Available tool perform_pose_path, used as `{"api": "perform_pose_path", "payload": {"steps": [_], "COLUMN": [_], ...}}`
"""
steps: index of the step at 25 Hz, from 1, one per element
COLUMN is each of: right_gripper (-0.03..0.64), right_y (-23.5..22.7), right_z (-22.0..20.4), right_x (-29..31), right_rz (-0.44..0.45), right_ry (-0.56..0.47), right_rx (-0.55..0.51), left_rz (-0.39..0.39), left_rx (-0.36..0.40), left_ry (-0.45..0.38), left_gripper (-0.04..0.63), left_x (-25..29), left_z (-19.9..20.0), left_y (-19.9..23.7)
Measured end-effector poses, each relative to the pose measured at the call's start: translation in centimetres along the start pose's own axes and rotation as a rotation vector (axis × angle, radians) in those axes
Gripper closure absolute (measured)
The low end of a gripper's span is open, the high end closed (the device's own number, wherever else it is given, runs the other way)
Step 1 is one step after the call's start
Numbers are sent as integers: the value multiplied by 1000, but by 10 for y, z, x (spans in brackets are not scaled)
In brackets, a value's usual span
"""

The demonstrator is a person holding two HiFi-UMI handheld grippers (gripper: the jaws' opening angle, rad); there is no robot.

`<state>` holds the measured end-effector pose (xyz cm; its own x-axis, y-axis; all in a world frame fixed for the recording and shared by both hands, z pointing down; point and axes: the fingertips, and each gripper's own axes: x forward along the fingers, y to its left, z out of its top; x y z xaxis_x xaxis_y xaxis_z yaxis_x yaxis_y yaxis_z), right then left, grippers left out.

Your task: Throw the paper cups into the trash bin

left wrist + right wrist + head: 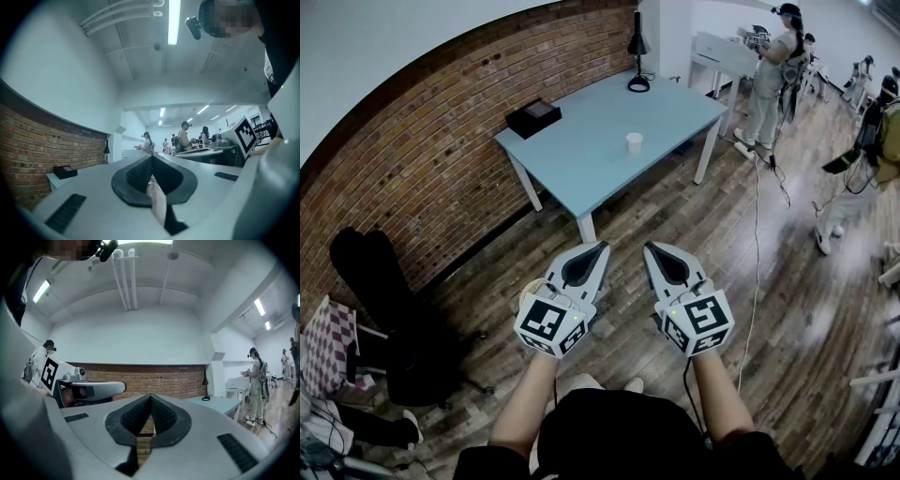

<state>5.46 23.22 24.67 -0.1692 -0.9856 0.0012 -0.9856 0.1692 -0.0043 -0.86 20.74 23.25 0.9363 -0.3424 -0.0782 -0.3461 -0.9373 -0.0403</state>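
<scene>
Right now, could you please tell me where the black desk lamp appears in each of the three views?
Head view: the black desk lamp stands top centre, at the far end of the blue table.
Left gripper view: the lamp is small, left of centre, at the right end of the brick wall.
Right gripper view: the lamp is right of centre, at that wall's right end.
Shared landmark: the brick wall.

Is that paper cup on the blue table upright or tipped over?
Upright. In the head view the paper cup stands on its base on the blue table, taller than it is wide, rim at the top.
</scene>
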Motion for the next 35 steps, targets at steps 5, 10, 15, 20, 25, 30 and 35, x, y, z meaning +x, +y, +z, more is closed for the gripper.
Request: {"api": "perform_pose_path", "payload": {"steps": [5,10,15,20,25,30,35], "right_gripper": [612,612,612,612,612,612,614], "right_y": [-9,-16,-24,-31,-35,-43,-50], "right_z": [1,4,-2,-2,0,-3,-5], "right_x": [-13,-12,-16,-6,15,42,78], "right_rz": [26,40,28,16,4,-12,-21], "right_ry": [-28,-35,-29,-25,-37,-35,-31], "right_rx": [33,46,60,50,38,42,50], "left_rz": [15,8,3,-14,-12,-32,-37], "left_rx": [-4,-1,-4,-21,-13,-7,-28], "left_ry": [8,35,64,62,47,40,33], "left_gripper": [586,586,586,586,586,586,586], "left_x": [7,13,20,31,43,58,73], "left_z": [-1,-4,-14,-21,-23,-24,-26], "left_y": [-13,-14,-13,-4,15,35,68]}}
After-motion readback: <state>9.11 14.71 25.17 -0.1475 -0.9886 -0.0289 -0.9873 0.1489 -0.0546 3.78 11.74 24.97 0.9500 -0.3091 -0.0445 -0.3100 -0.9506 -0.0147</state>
